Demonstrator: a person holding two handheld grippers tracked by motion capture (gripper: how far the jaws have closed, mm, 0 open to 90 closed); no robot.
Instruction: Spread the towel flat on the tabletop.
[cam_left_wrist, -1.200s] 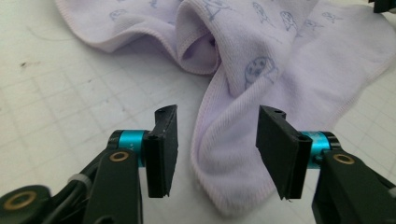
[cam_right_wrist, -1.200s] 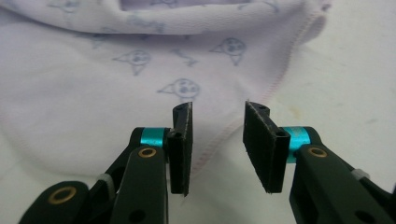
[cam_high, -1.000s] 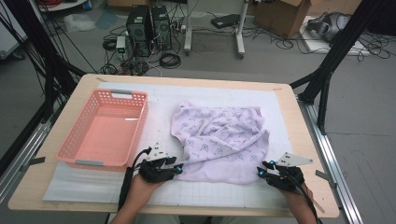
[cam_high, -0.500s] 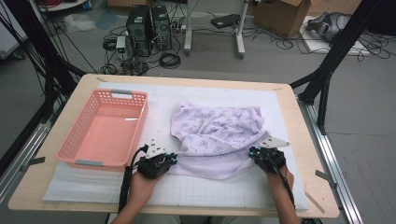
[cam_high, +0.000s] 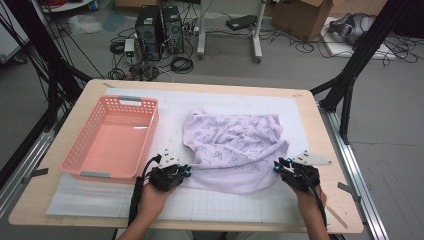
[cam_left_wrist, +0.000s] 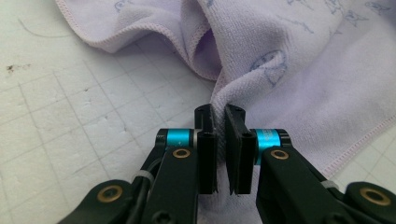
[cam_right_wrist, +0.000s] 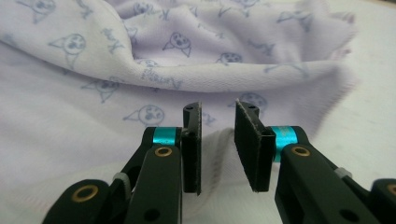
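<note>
A lilac towel (cam_high: 235, 145) with small blue prints lies crumpled on the white mat, right of the basket. My left gripper (cam_high: 185, 171) is at the towel's front left corner. In the left gripper view its jaws have just closed and my left gripper (cam_left_wrist: 218, 116) is shut on a raised fold of the towel (cam_left_wrist: 303, 70). My right gripper (cam_high: 277, 166) is at the front right corner. In the right gripper view its jaws have just been opening and my right gripper (cam_right_wrist: 218, 112) stands open, with a gap over a loose bit of the towel (cam_right_wrist: 140, 46) that the pads do not press.
A pink plastic basket (cam_high: 80, 145) sits empty on the left of the table. The white gridded mat (cam_high: 225, 205) covers most of the wooden tabletop (cam_high: 330, 200). Beyond the far edge are computer cases, cables and black frame legs on the floor.
My right hand moved in to the towel's right corner, then drew back a little and its jaws parted. The left jaws shut on the fold; that hand stayed put.
</note>
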